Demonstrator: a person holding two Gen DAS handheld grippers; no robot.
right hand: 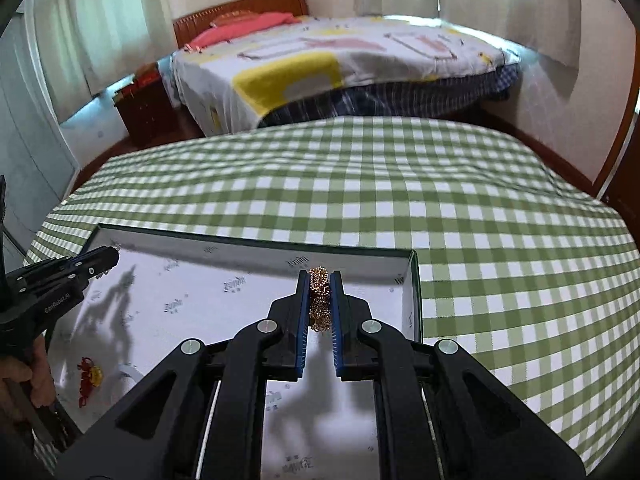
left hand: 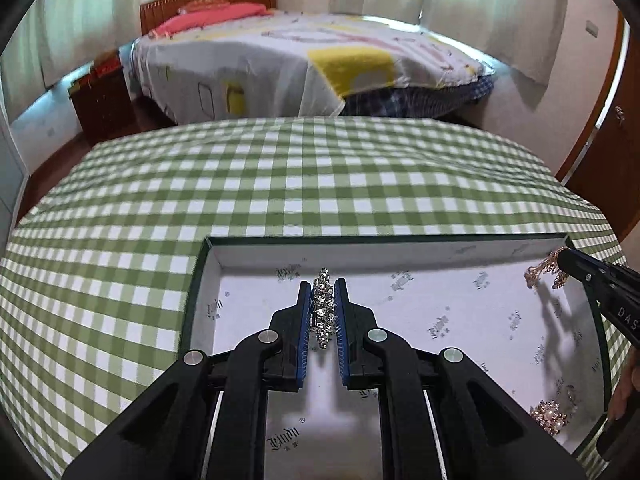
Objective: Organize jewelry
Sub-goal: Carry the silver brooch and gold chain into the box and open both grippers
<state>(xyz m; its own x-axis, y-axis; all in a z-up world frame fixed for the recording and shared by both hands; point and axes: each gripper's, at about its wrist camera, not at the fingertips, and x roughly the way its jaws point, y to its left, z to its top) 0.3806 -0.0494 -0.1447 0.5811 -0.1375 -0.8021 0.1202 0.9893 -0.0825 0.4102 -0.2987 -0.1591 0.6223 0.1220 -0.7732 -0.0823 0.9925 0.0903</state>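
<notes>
My left gripper [left hand: 324, 308] pinches a rhinestone piece [left hand: 325, 304] and my right gripper [right hand: 319, 304] pinches a bunched gold chain [right hand: 319, 300]; both hang above the lined box [left hand: 400, 240], the 1 landmark here. Inside the box lie a pearl brooch [left hand: 550, 416] at its near right and a red-and-gold charm [right hand: 90, 376] at its near left. Released from this height, I judge the chain could tangle or the stones bounce off the lining. The lining's repeated logo is too blurred to read. Beyond the box stretches the checked cloth [right hand: 480, 200].

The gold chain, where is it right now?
The gold chain is pinched in the right gripper, above the far right corner of the open box.
</notes>
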